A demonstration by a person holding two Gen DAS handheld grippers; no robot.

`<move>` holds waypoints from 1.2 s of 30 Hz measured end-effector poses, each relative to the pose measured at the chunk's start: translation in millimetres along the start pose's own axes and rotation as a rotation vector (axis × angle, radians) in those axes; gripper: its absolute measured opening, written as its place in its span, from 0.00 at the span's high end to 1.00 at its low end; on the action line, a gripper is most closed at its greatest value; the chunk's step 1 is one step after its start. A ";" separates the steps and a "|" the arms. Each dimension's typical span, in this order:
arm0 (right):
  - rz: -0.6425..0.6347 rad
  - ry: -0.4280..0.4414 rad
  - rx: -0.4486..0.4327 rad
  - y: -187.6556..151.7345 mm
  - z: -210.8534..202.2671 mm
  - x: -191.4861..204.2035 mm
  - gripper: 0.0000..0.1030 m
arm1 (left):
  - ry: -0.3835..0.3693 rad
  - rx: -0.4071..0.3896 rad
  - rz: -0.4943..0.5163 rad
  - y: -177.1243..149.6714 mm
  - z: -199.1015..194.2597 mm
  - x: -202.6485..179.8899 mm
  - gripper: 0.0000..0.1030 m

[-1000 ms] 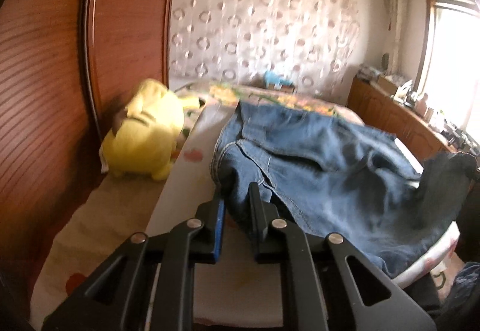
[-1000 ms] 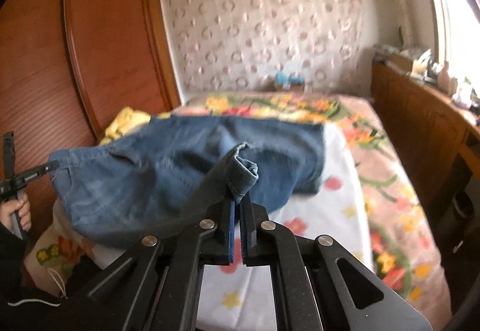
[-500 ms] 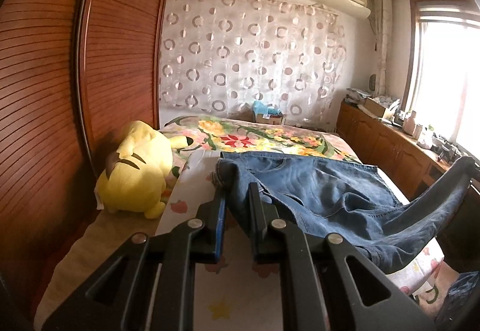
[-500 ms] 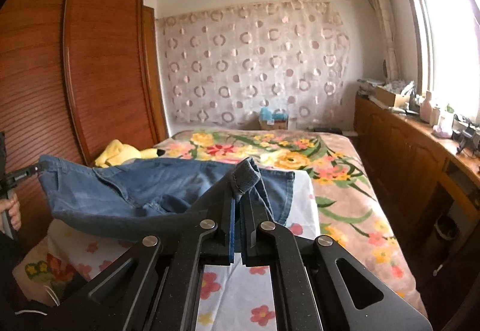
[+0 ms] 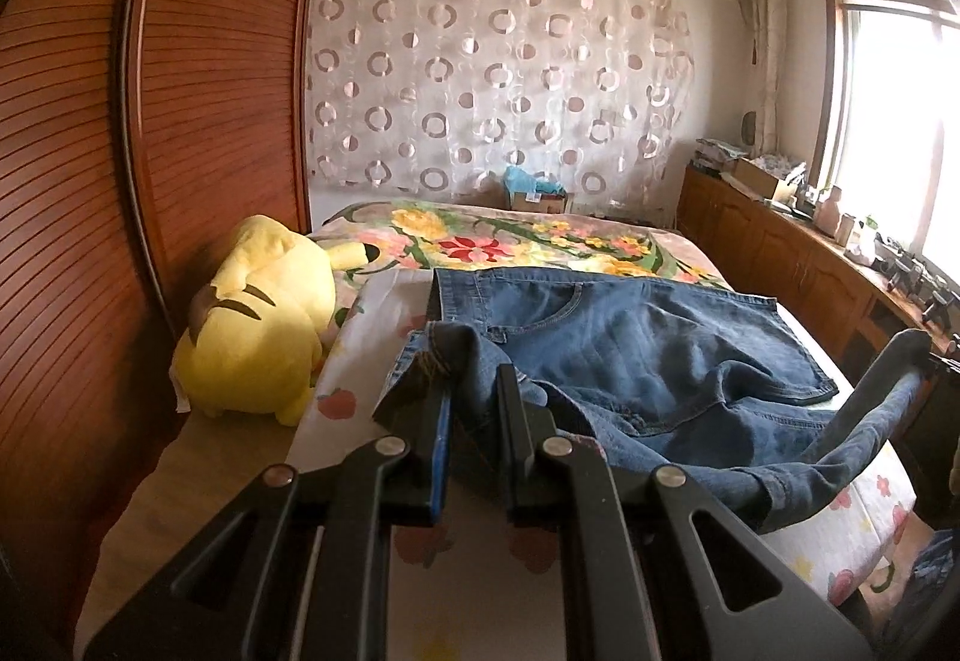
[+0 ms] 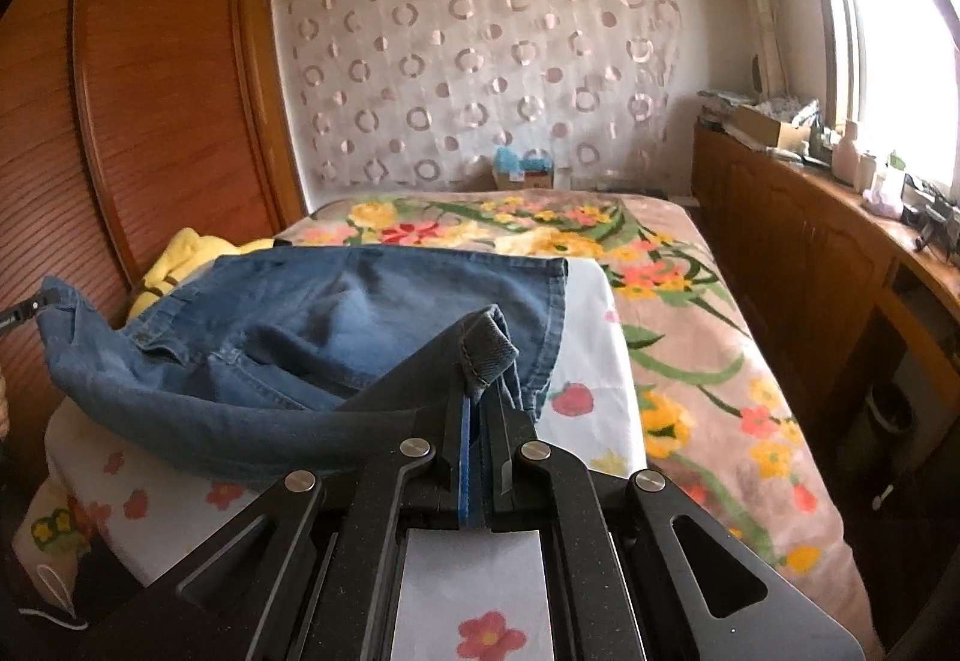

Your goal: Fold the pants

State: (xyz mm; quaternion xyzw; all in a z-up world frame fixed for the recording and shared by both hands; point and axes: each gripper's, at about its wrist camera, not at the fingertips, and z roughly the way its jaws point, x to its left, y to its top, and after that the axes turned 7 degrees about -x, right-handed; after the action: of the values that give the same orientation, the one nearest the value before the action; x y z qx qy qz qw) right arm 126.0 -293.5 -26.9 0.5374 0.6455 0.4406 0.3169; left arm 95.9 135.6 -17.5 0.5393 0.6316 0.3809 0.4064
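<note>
Blue denim pants point(image 5: 630, 349) lie across the near end of the bed, on a white sheet with red flowers point(image 5: 384, 313). My left gripper point(image 5: 471, 391) is shut on the waistband end and holds it a little above the sheet. My right gripper point(image 6: 480, 391) is shut on a rolled leg cuff point(image 6: 486, 343) and holds it raised, so the denim point(image 6: 312, 319) sags between the two grippers. The left gripper's tip shows at the far left of the right wrist view point(image 6: 24, 310).
A yellow plush toy point(image 5: 258, 325) lies on the bed's left side against the wooden wardrobe point(image 5: 90, 151). A floral blanket point(image 6: 660, 265) covers the far bed. Wooden cabinets point(image 6: 798, 253) with clutter run along the right under the window. A box point(image 5: 534, 193) sits by the curtain.
Both grippers lifted their ends of the pants and carried them forward over the bed. The far half of the pants now lies flatter on the sheet.
</note>
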 end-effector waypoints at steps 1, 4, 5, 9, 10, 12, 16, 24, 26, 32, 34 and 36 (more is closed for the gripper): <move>-0.001 -0.001 0.004 1.9 3.4 -0.7 1.00 | -0.003 0.001 0.001 1.5 3.2 -2.0 0.91; -0.003 -0.006 0.011 5.7 13.2 -3.0 1.00 | -0.002 0.004 0.006 5.6 12.0 -5.5 0.91; -0.004 -0.008 0.012 6.7 16.1 -4.6 1.00 | -0.003 0.003 0.004 8.0 15.7 -6.4 0.91; 0.000 -0.021 0.004 17.8 28.9 -11.8 1.00 | 0.003 -0.013 0.003 23.0 31.0 -8.5 0.91; 0.001 -0.021 -0.002 20.5 30.6 -14.1 1.00 | 0.002 -0.017 0.004 27.5 34.9 -9.3 0.91; -0.002 -0.026 -0.018 32.2 35.5 -18.4 1.00 | 0.003 -0.021 0.006 35.9 43.7 -9.4 0.91; -0.011 -0.032 -0.041 50.2 46.4 -24.7 1.00 | 0.003 -0.025 0.011 52.3 66.3 -10.5 0.91; -0.017 -0.055 -0.038 69.2 82.4 -37.8 1.00 | 0.000 -0.012 0.024 74.5 116.8 -17.7 0.91; -0.014 -0.060 -0.052 75.3 86.7 -40.7 1.00 | -0.001 -0.021 0.026 82.5 125.6 -18.5 0.91; -0.039 -0.073 -0.051 92.7 113.8 -46.0 1.00 | 0.003 -0.041 0.040 105.4 154.6 -20.9 0.91; -0.047 -0.080 -0.046 97.4 124.9 -47.8 1.00 | 0.004 -0.038 0.043 109.1 165.5 -21.2 0.91; -0.045 -0.086 -0.041 100.5 134.0 -50.2 1.00 | 0.007 -0.032 0.049 112.4 177.2 -22.5 0.91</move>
State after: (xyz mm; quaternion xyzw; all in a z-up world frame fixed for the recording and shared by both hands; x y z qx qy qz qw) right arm 297.1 -308.3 6.2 0.5347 0.6342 0.4230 0.3648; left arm 303.4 135.2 21.0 0.5468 0.6135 0.4028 0.4030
